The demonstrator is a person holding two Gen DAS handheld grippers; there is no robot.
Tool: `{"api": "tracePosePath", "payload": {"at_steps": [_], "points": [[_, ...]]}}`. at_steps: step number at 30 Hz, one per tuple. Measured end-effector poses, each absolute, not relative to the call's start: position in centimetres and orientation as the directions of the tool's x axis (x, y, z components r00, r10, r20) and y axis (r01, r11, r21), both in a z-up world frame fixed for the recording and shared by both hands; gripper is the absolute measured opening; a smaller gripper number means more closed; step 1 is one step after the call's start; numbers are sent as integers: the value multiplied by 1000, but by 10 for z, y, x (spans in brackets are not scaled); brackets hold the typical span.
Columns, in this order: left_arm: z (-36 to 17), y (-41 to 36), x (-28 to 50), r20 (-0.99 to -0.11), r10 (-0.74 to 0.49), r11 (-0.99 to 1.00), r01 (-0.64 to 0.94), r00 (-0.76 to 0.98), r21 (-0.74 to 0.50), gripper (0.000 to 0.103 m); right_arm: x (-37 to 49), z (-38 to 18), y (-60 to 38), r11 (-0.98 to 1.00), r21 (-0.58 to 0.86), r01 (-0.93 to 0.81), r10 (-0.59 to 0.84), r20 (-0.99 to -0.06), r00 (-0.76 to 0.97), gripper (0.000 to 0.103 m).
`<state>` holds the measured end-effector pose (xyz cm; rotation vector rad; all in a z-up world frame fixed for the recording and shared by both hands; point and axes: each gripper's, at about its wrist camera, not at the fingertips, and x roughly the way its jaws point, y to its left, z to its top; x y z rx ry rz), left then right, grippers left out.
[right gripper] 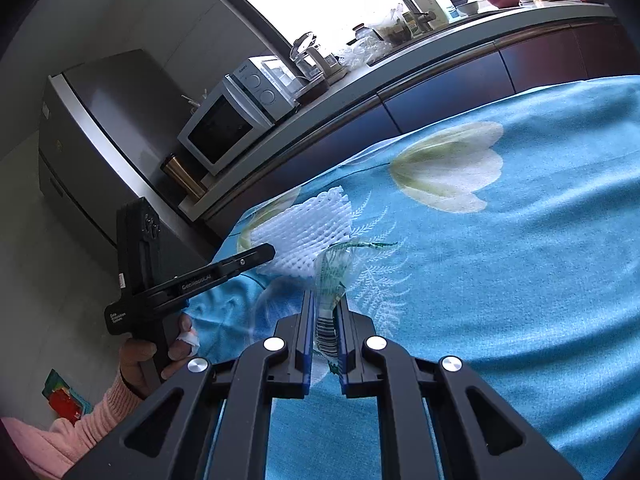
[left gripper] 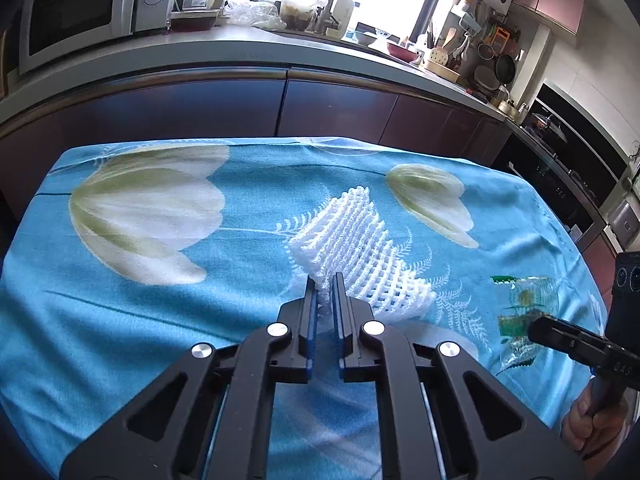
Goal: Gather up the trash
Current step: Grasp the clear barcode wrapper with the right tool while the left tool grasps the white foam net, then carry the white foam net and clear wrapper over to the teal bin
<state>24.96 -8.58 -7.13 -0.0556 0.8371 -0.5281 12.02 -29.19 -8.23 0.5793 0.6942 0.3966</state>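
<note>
A white foam fruit net lies on the blue flowered cloth, its near corner pinched between the pads of my left gripper, which is shut on it. From the right wrist the same foam net shows at the cloth's left edge, with the left gripper reaching onto it. My right gripper is shut on a clear plastic wrapper with green print, held just above the cloth. In the left wrist view that wrapper hangs from the right gripper at the right.
A kitchen counter runs behind the table with a microwave, bowls, bottles and utensils. An oven stands at the right. A grey fridge and a metal cup are at the left. A hand in a pink sleeve holds the left gripper's handle.
</note>
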Motion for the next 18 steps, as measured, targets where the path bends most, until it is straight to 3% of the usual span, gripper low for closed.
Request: {"api": "tracePosePath", "payload": {"at_steps": [18], "points": [[-46, 0, 154, -640, -377, 924, 319, 670, -210, 8, 128, -74, -235, 725, 626, -287, 637, -452, 625, 9]]}}
